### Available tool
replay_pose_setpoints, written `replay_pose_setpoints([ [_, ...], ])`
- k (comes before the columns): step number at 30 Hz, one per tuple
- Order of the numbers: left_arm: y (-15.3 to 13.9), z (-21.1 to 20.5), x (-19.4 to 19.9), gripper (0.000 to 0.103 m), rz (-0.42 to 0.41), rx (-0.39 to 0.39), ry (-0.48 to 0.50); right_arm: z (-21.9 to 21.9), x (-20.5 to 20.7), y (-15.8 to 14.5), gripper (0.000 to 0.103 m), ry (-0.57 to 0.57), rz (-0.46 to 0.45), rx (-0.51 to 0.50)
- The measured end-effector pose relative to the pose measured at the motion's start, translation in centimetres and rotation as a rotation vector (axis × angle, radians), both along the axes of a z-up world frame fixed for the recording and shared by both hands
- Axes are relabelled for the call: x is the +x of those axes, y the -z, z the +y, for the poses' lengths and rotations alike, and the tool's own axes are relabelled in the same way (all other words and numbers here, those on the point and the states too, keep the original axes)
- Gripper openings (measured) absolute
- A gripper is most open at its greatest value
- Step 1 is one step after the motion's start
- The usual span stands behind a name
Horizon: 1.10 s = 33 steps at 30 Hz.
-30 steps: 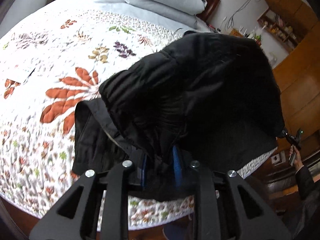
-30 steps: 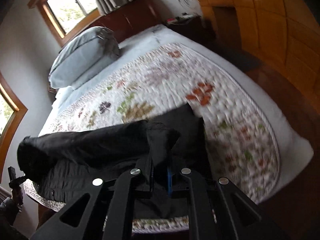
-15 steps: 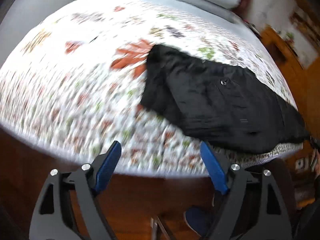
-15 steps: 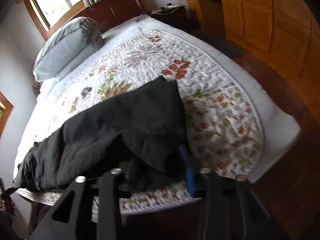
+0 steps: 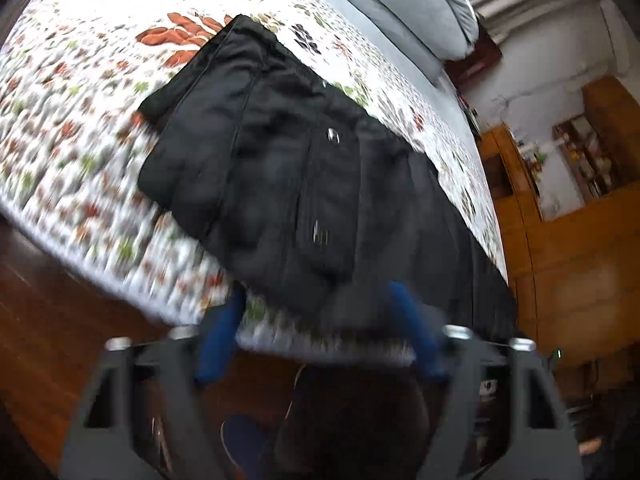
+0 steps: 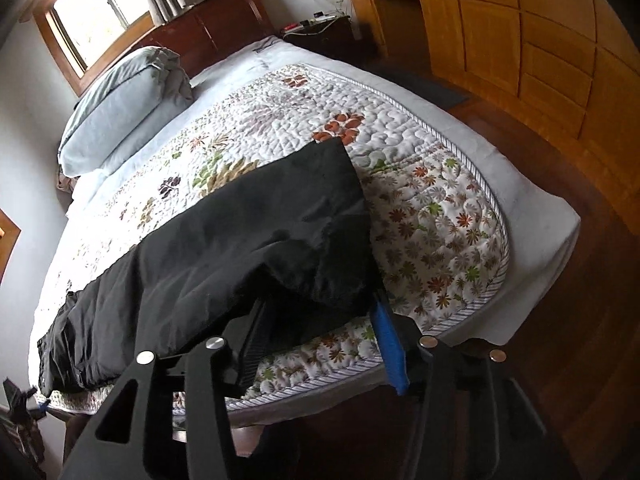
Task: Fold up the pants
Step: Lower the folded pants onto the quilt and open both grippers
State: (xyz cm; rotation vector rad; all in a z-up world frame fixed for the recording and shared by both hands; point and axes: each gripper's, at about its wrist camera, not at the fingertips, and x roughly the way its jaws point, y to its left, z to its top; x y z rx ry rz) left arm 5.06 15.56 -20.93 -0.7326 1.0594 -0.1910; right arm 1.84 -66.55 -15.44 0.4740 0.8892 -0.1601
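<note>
- My left gripper (image 5: 316,320) has its two blue fingers (image 5: 218,344) spread wide apart and holds nothing. It hangs at the near edge of the bed, and this view is blurred.
- Between these fingers I see the near edge of the black pants (image 5: 280,184). If the fingertips touch the cloth or only stand in front of it, I cannot tell.
- My right gripper (image 6: 320,320) also has the fingers apart. The blue one (image 6: 390,344) shows at the right, and the tip of the dark left one is hidden by a fold of the pants (image 6: 248,248).
- I cannot tell if the cloth only rests loose between them.
- The pants lie folded on the flowered quilt (image 6: 440,208), as a long dark strip along the near side of the bed.
- One end of the pants lies flat toward the middle of the quilt, beside the big orange flowers (image 6: 340,128).
- The other end reaches the far corner at my left side, near the quilt's edge.
- A small metal button (image 5: 332,135) shines on the upper layer of the cloth.
- A pale blue pillow (image 6: 124,108) lies at the head of the bed, well apart from the pants.
- Wooden cupboards (image 6: 520,40) stand beyond the bed, over a dark wood floor (image 6: 580,300).
</note>
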Motion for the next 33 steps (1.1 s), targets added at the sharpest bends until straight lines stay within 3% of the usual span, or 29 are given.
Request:
replay_pose_setpoints([
  [2,1.0,-0.2,2.3,0.031,0.046,0.014,-0.009,0.0,-0.4,-0.4,0.052,0.009,-0.008,0.006],
  [3,1.4,-0.1,3.0,0.012,0.061,0.010,-0.013,-0.1,-0.6,-0.5,0.052,0.013,-0.013,0.010],
  [6,1.2,0.2,4.3,0.007,0.066,0.016,-0.047,0.0,-1.1,-0.6,0.052,0.019,-0.016,0.016],
  [8,0.2,0.5,5.1,0.006,0.033,0.089,-0.063,0.1,-1.2,-0.5,0.052,0.013,-0.016,0.019],
  [11,-1.2,0.8,5.6,0.006,-0.011,0.187,-0.058,0.5,-1.2,-0.4,0.054,0.005,-0.016,0.031],
  [15,0.6,0.7,5.1,0.008,0.073,0.292,0.002,0.7,-1.4,-0.4,0.059,0.003,-0.025,0.044],
  [18,-0.1,0.6,4.4,0.012,0.033,0.287,-0.028,0.3,-2.4,-0.6,0.060,0.031,-0.056,0.097],
  [21,-1.3,1.5,1.9,0.026,-0.004,0.285,-0.116,-0.3,-3.2,-0.3,0.065,0.050,-0.108,0.219],
  [25,-3.4,2.4,-1.0,0.027,-0.051,0.359,-0.217,-0.4,-3.5,1.3,0.067,0.065,-0.165,0.423],
  [29,-7.5,1.0,-1.3,0.027,-0.132,0.492,-0.245,0.2,-2.4,3.6,0.067,0.068,-0.129,0.497],
  [30,-8.2,0.1,-1.0,0.029,-0.157,0.519,-0.238,0.4,-2.0,4.2,0.067,0.068,-0.113,0.504],
  [33,-9.7,-3.1,-0.4,0.051,-0.218,0.561,-0.130,0.5,-1.0,5.1,0.056,0.073,-0.129,0.523],
])
